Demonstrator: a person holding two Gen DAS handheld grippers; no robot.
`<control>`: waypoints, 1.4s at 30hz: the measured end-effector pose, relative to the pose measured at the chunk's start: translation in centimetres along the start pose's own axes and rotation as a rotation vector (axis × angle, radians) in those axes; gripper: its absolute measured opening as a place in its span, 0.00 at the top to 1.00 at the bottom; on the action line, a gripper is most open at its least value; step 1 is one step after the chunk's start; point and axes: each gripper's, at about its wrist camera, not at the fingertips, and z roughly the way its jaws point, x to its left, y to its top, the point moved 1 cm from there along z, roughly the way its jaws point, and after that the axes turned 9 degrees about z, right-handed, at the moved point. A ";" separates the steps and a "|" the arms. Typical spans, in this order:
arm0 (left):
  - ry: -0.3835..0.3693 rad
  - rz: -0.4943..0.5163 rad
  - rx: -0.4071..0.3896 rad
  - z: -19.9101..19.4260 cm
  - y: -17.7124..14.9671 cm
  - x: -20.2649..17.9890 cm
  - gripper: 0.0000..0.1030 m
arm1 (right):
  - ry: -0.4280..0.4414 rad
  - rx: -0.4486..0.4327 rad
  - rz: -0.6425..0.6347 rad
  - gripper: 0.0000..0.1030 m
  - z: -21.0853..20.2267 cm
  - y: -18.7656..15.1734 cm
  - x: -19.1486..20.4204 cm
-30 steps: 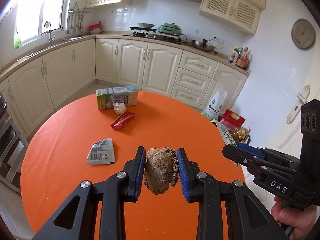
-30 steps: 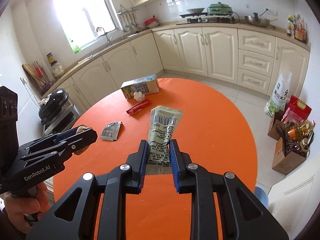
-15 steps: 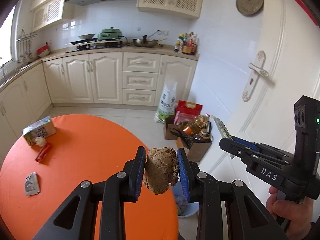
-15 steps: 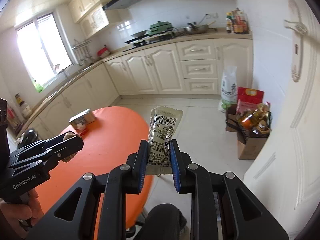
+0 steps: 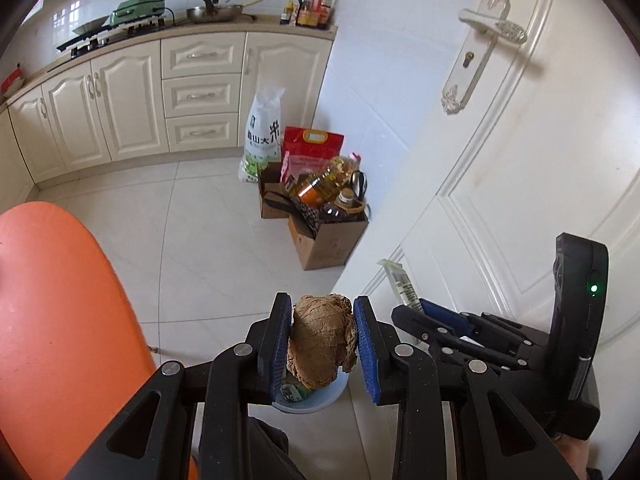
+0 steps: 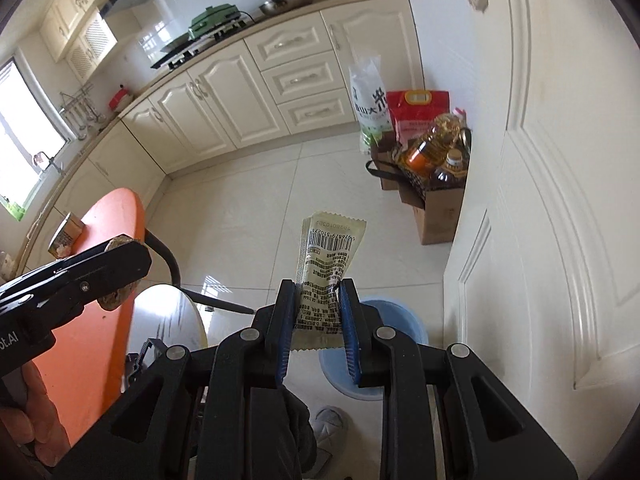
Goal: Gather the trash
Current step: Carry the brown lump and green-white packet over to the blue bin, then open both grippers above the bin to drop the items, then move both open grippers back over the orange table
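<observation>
Brown crumpled paper wad (image 5: 320, 350): clamped between the blue pads of the left gripper (image 5: 322, 344), fingers closed on both its sides. Directly below and beyond the fingertips sits the blue bin (image 5: 312, 398) on the tiled floor; a printed packet already lies inside it.

Pale snack wrapper (image 6: 326, 276), barcode side up: pinched at its lower half by the right gripper (image 6: 318, 312), fingers closed on it, its upper end standing free above the tips. The same bin shows just under and to the right of these fingers, rim partly hidden.

Status, as judged: two pieces are lifted and carried to the bin; neither is released yet. The wad looks aligned over the opening; the wrapper seems slightly short of it.

Left over: to the left of the fingers, the orange surface (image 6: 108, 240) carries at least a small carton (image 6: 66, 234) at its far edge. Most of that surface is out of view, so the remaining count cannot be told.
</observation>
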 end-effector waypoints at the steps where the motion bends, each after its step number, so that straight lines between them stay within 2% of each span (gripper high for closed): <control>1: -0.006 -0.002 0.020 1.2 0.2 -0.2 0.73 | 0.001 0.019 0.013 0.79 0.8 -0.1 -0.5; 3: -0.012 -0.004 0.058 3.8 1.2 -0.9 0.73 | -0.002 0.049 0.029 0.79 2.2 -0.3 -1.3; 8: -0.032 -0.023 0.159 11.1 6.4 0.5 0.73 | -0.004 0.121 0.067 0.79 5.8 -0.9 -3.3; 14: -0.029 -0.008 0.263 17.2 9.1 1.1 0.70 | -0.026 0.194 0.104 0.73 9.8 -2.0 -5.2; 16: -0.030 0.009 0.304 18.9 9.6 0.9 0.66 | -0.047 0.207 0.114 0.62 10.8 -2.4 -5.9; 18: -0.011 0.026 0.309 19.2 9.6 1.0 0.50 | -0.071 0.206 0.133 0.29 11.3 -2.8 -6.4; 19: 0.002 0.030 0.304 19.6 9.9 0.9 0.33 | -0.070 0.197 0.143 0.25 11.3 -2.9 -6.5; 20: 0.018 0.032 0.296 19.7 9.9 0.9 0.22 | -0.071 0.190 0.154 0.20 11.1 -3.1 -6.7; 22: 0.046 0.036 0.283 19.4 10.1 0.7 0.14 | -0.078 0.181 0.174 0.12 10.9 -3.4 -6.9; 26: 0.095 0.055 0.261 18.9 9.6 -0.3 0.09 | -0.091 0.154 0.195 0.00 9.8 -3.2 -7.1; 31: 0.133 0.096 0.198 15.5 8.4 -2.3 0.04 | -0.095 0.114 0.210 0.00 7.9 -2.4 -6.5; 35: 0.146 0.110 0.123 11.3 6.9 -3.0 0.04 | -0.090 0.070 0.185 0.00 5.4 -1.5 -4.8; 42: 0.172 0.063 -0.039 2.1 3.9 -1.4 0.02 | -0.064 -0.037 0.117 0.00 -0.3 0.4 0.6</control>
